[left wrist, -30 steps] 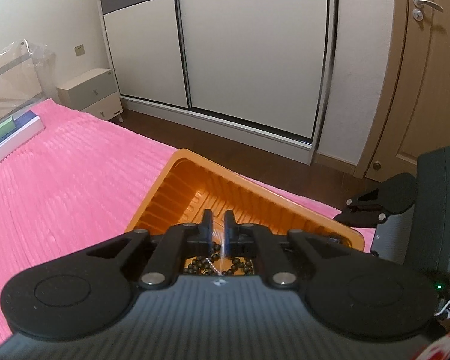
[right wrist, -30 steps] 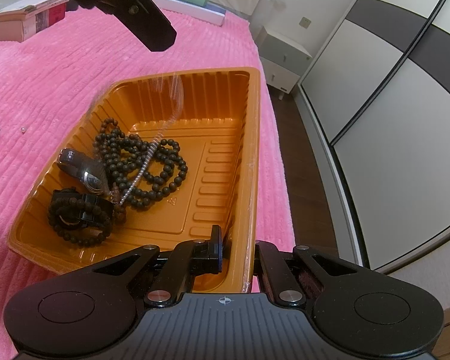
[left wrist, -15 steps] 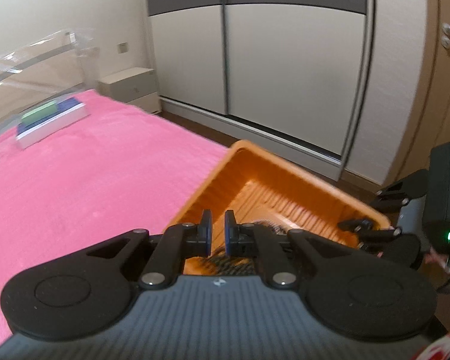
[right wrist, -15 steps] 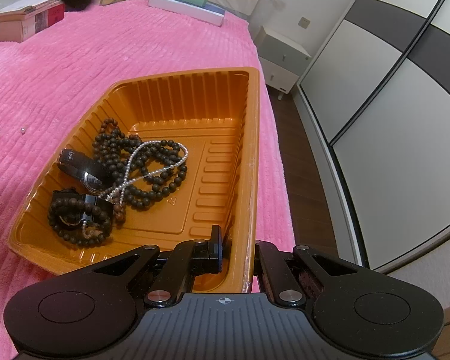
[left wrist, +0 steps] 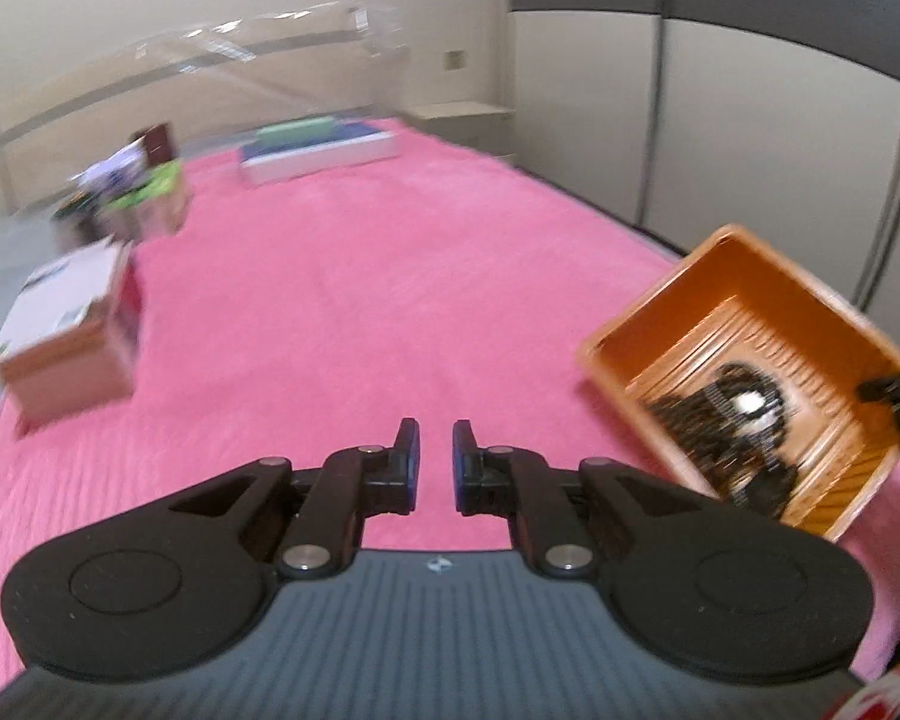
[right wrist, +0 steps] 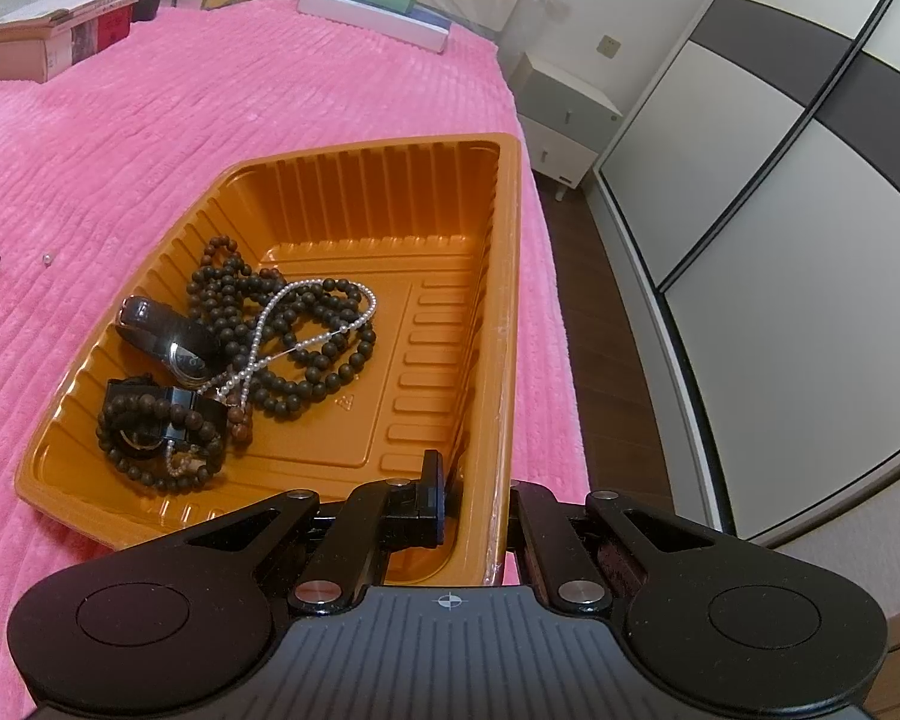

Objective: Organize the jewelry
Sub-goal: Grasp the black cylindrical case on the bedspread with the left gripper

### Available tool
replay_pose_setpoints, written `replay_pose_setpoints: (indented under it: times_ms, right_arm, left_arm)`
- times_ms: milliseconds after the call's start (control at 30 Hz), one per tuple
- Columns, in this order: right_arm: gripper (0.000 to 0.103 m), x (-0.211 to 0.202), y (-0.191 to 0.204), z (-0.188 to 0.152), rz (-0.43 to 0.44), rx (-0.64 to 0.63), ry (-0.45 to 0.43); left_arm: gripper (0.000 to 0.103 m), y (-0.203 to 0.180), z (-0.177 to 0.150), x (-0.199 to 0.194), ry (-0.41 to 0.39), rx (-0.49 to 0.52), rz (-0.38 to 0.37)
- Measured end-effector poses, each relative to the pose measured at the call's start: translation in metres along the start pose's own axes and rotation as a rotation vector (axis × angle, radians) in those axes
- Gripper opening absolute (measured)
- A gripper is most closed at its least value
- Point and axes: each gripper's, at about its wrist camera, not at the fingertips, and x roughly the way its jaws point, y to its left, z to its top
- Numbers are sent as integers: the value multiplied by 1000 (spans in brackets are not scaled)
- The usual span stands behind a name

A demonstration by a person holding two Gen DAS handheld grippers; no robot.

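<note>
Our right gripper [right wrist: 471, 501] pinches the near wall of the orange tray [right wrist: 390, 180]; inside, at 10 o'clock, a pearl strand [right wrist: 306, 324] lies over dark bead necklaces [right wrist: 330, 360], watches beside. Our left gripper [left wrist: 431, 468], jaws slightly apart and empty, hangs over the pink bedspread [left wrist: 360, 300], tray at its 3 o'clock.

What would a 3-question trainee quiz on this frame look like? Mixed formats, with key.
1. True or false: the left gripper holds a necklace.
2. What is the right gripper clamped on? A) pearl strand B) the orange tray's side wall C) wristwatch
3. Fill in: the pearl strand lies on top of the dark ____ necklace.

Key:
1. False. Its jaws stand apart over the pink bedspread with nothing between them.
2. B. One finger is inside the orange tray, the other outside its wall.
3. Bead. The wristwatch lies beside them in the same tray.
</note>
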Motion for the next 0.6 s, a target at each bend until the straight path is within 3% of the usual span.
replay_pose_setpoints:
  times_ms: [100,267,367,433,600]
  right_arm:
    - [5,0,0,0,0,1,0]
    - [5,-1,-1,0,-1,3,0]
    - [5,-1,-1,-1,-1,3,0]
    - [5,-1,-1,-1,-1,3,-1]
    - [5,0,-1,-1,0,3,1]
  left_arm:
    - [12,13,-25,5,29,-29,44]
    - [15,26,-63,14,81,-97,58]
    - [36,25,-81,21,82,-152,76]
    - [58,23,-90,25,61,-209,86]
    - [74,8,-103,37,30,-274,89]
